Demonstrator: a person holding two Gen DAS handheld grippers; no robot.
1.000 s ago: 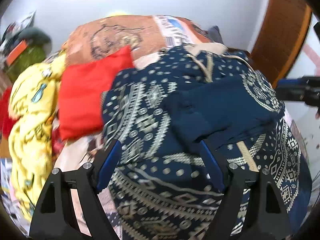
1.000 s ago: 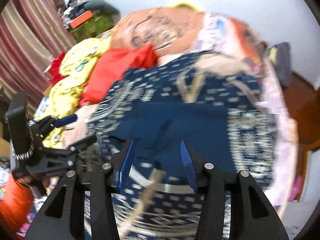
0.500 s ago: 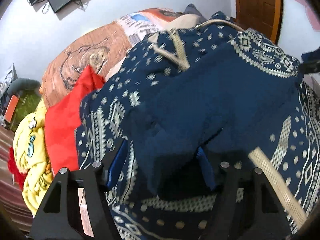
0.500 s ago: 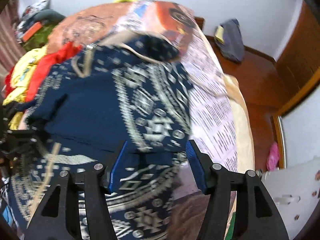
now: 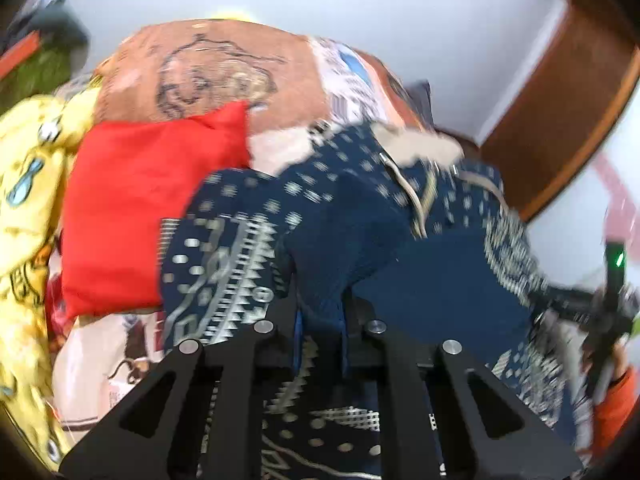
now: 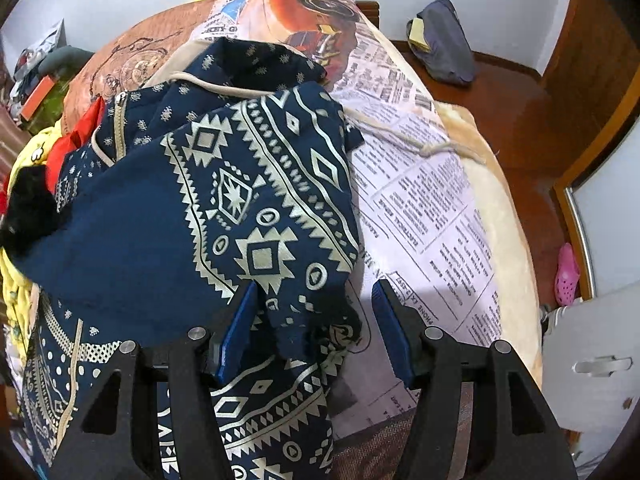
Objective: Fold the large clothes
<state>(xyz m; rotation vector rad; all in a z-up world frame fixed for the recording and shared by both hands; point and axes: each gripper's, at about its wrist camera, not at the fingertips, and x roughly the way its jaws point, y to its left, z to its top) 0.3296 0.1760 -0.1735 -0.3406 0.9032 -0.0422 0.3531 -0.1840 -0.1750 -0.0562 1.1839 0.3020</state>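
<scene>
- Fabric first, in your left wrist view: the navy patterned garment [image 5: 400, 240] fills the centre and the 3 to 6 o'clock area, spread over the bed [image 5: 224, 68].
- Your left gripper [image 5: 322, 320] has just been closing, and its blue pads now pinch a raised fold of the garment's plain navy side between them.
- A red cloth [image 5: 132, 208] lies at 9 o'clock, touching the garment's edge, with a yellow printed cloth [image 5: 24, 184] beyond it at the frame's left edge.
- At 4 o'clock you can see your right gripper [image 5: 600, 316], blurred, at the garment's far edge.
- Right wrist view: the garment [image 6: 200, 208] covers the centre and the 7 to 10 o'clock side, lying on the newspaper-print bedsheet [image 6: 432, 208], which runs from 12 to 4 o'clock.
- Your right gripper [image 6: 312, 320] has its pads apart; a dangling corner of the garment hangs between them, but neither pad presses on it.
- A beige drawstring [image 6: 420, 144] trails from the garment across the sheet toward 2 o'clock.
</scene>
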